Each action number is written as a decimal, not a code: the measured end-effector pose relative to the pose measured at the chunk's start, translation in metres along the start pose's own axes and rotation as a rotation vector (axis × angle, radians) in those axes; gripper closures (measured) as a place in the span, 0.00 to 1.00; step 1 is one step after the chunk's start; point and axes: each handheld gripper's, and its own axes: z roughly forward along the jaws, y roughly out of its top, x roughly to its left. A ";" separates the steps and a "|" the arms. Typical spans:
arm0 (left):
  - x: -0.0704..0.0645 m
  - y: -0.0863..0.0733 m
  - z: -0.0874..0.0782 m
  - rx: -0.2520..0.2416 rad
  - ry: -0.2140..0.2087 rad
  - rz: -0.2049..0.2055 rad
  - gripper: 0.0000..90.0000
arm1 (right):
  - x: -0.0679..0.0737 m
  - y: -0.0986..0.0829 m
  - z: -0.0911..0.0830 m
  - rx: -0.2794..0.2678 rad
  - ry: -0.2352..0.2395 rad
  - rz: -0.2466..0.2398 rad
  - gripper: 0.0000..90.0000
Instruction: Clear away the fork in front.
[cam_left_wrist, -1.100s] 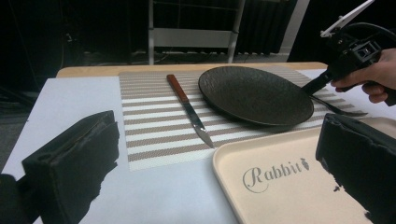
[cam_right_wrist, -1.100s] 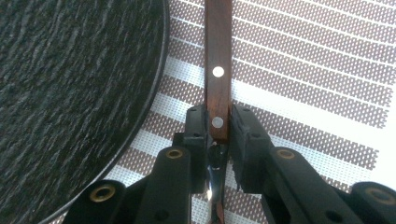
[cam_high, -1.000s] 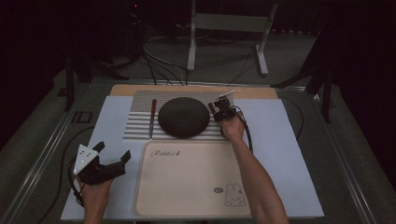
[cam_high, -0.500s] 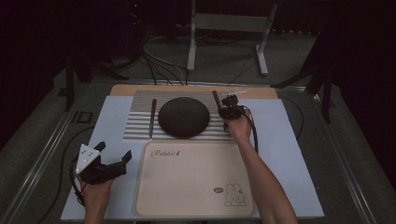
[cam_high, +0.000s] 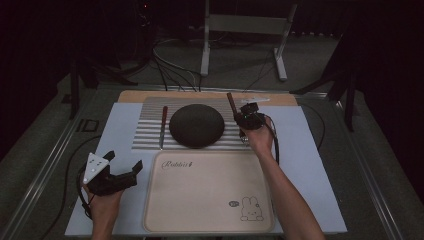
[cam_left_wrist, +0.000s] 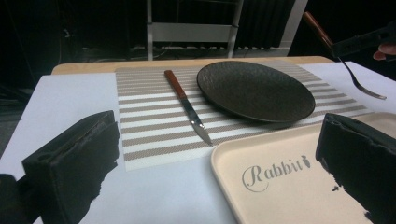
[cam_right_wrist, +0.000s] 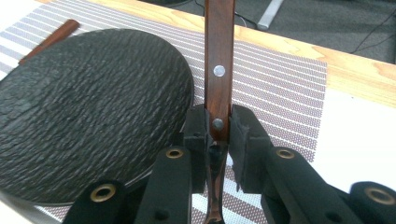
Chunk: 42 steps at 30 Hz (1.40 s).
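My right gripper (cam_high: 246, 118) is shut on a wooden-handled fork (cam_high: 231, 102), held in the air just right of the dark round plate (cam_high: 196, 125). The fork handle (cam_right_wrist: 219, 56) runs straight up between the jaws of the right gripper (cam_right_wrist: 217, 125). The fork (cam_left_wrist: 344, 66) hangs tilted, tines low, above the striped placemat (cam_left_wrist: 149, 135). A wooden-handled knife (cam_high: 163, 126) lies on the mat left of the plate. My left gripper (cam_high: 123, 161) rests open at the near left beside the beige tray (cam_high: 210, 200). Its jaws stand wide apart around nothing (cam_left_wrist: 215, 163).
The beige tray (cam_left_wrist: 285, 186) marked "Rabbit" fills the near middle of the white sheet (cam_high: 310, 150). A wooden board edge (cam_right_wrist: 355, 70) runs behind the placemat. A metal stand (cam_high: 245, 30) and cables lie on the floor beyond the table.
My right gripper has lifted the fork off the mat and drifted slightly right, its handle now pointing up and away. The left gripper has stayed put.
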 end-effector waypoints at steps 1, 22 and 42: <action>-0.001 0.000 0.000 -0.001 0.001 0.000 0.00 | 0.000 -0.001 -0.002 -0.005 0.003 -0.001 0.86; -0.022 0.025 0.021 0.015 -0.079 0.033 0.00 | 0.000 -0.007 -0.040 -0.085 0.046 -0.039 0.86; -0.040 0.055 0.050 0.022 -0.106 0.034 0.00 | 0.016 -0.008 -0.068 -0.151 0.088 -0.098 0.86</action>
